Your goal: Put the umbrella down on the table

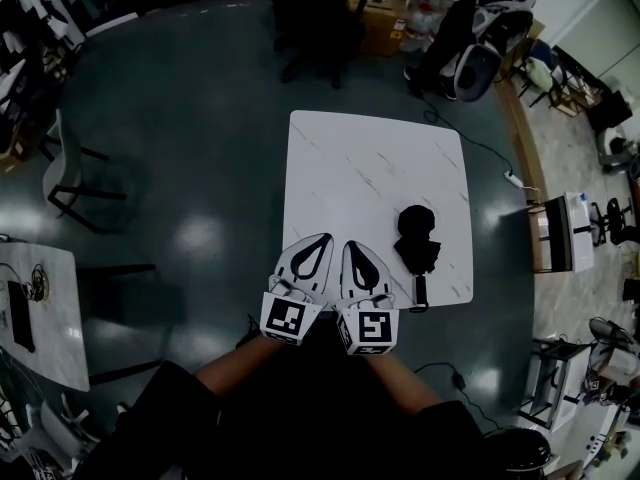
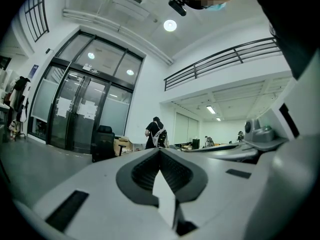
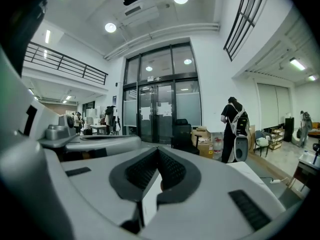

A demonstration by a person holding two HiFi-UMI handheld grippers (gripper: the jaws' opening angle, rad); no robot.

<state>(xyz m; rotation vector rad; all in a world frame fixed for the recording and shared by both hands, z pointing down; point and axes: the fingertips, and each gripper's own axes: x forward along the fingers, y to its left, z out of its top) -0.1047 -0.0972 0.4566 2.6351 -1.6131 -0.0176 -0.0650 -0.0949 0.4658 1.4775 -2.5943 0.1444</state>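
A folded black umbrella [image 1: 416, 238] lies on the white marble-look table [image 1: 350, 158], near its front right corner, with the handle [image 1: 420, 293] toward me. My left gripper [image 1: 318, 238] and right gripper [image 1: 352, 246] hover side by side over the table's front edge, left of the umbrella and apart from it. Both are shut with nothing between the jaws. In the left gripper view the left gripper's [image 2: 160, 151] jaws meet at the tips. In the right gripper view the right gripper [image 3: 158, 151] is shut the same way. Neither gripper view shows the umbrella.
A black office chair [image 1: 310, 28] and cardboard boxes [image 1: 385, 18] stand beyond the table. A person [image 1: 480, 18] stands at the far right. A chair [image 1: 75, 178] and a second white table [image 1: 40, 308] are on the left. A power strip [image 1: 515, 180] lies on the floor.
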